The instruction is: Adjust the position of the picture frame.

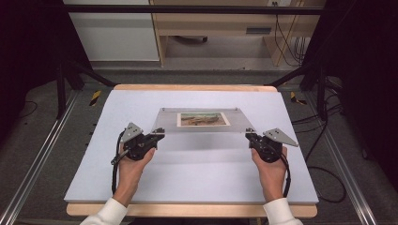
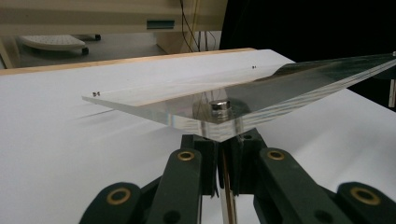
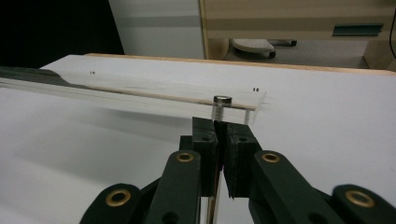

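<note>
A clear acrylic panel (image 1: 239, 123) with a small landscape picture (image 1: 203, 119) in its middle hangs tilted just above the pale mat, casting a shadow below. My left gripper (image 1: 158, 134) is shut on its near left corner, and my right gripper (image 1: 250, 135) is shut on its near right corner. In the left gripper view the panel (image 2: 261, 86) stretches away to the right, and a metal stud (image 2: 219, 106) sits at the corner right above the closed left gripper (image 2: 223, 142). In the right gripper view the panel (image 3: 140, 93) runs leftward, its stud (image 3: 222, 99) above the closed right gripper (image 3: 218, 130).
The pale mat (image 1: 187, 180) covers a wooden table (image 1: 187, 210). Black frame posts (image 1: 61, 89) stand at the far corners, with cables (image 1: 324, 136) on the floor to the right. A wooden cabinet (image 1: 220, 23) stands beyond the table.
</note>
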The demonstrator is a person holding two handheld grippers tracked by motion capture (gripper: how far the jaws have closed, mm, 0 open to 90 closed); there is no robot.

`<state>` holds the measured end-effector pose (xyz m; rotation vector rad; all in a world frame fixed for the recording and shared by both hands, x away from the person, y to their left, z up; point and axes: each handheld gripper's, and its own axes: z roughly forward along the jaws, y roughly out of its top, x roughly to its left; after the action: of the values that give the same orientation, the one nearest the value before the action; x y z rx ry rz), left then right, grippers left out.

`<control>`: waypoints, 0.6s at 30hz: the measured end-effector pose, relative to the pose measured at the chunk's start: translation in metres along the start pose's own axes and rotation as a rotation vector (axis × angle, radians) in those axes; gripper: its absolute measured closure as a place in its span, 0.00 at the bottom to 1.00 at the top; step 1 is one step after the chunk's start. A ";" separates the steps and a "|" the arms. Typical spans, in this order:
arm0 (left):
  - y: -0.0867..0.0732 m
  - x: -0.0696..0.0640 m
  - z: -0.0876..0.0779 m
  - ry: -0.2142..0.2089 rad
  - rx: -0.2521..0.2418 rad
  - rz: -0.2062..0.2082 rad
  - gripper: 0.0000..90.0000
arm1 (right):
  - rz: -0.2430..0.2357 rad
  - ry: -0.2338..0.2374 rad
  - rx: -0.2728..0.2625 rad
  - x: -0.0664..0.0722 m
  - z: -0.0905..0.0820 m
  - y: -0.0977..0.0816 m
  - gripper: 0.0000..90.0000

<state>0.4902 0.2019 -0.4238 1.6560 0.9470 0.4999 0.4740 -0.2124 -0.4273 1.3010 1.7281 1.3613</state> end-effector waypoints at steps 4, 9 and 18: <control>-0.002 0.008 0.003 0.000 -0.005 -0.008 0.91 | 0.000 -0.006 -0.003 0.002 0.007 -0.002 0.94; -0.005 0.011 0.009 -0.006 0.008 -0.005 0.91 | -0.020 -0.031 0.006 0.002 0.013 -0.004 0.93; -0.013 0.014 0.012 0.000 0.014 -0.012 0.91 | -0.019 -0.028 0.013 0.003 0.013 -0.008 0.94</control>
<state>0.5030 0.2065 -0.4414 1.6621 0.9621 0.4861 0.4813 -0.2052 -0.4389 1.3022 1.7290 1.3168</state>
